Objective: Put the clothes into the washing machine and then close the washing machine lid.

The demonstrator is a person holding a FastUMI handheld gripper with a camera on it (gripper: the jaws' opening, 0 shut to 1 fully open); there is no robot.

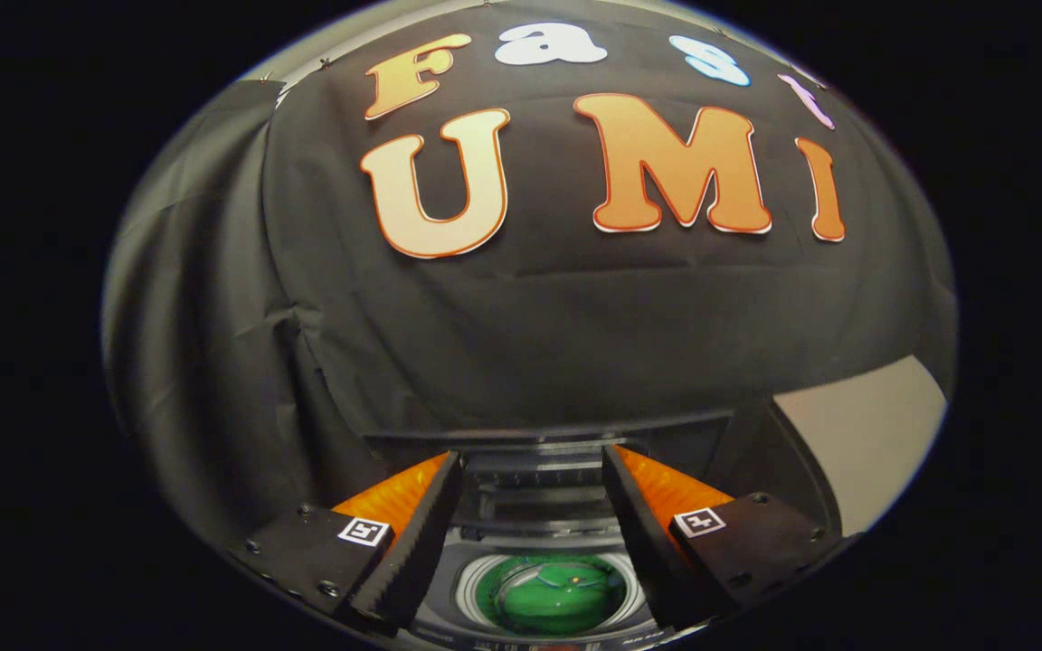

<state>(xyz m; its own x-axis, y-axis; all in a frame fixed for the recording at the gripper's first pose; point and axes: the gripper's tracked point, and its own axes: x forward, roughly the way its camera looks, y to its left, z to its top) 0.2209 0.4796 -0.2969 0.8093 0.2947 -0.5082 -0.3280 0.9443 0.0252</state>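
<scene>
Gripper [532,515] released, its two orange-backed black fingers [417,533] spread wide, nothing between them. In the gap, near and low: washing machine [539,542] top, its round drum opening ringed in white. Green clothes [550,592] lie inside the drum. Lid probably raised at the far side, hard to tell. Pale wall patch [865,434] far right

Camera rides the gripper [532,461], looking forward along its spread fingers. Washer [550,592] sits close below; booth wall [530,316] faces it ahead.
</scene>
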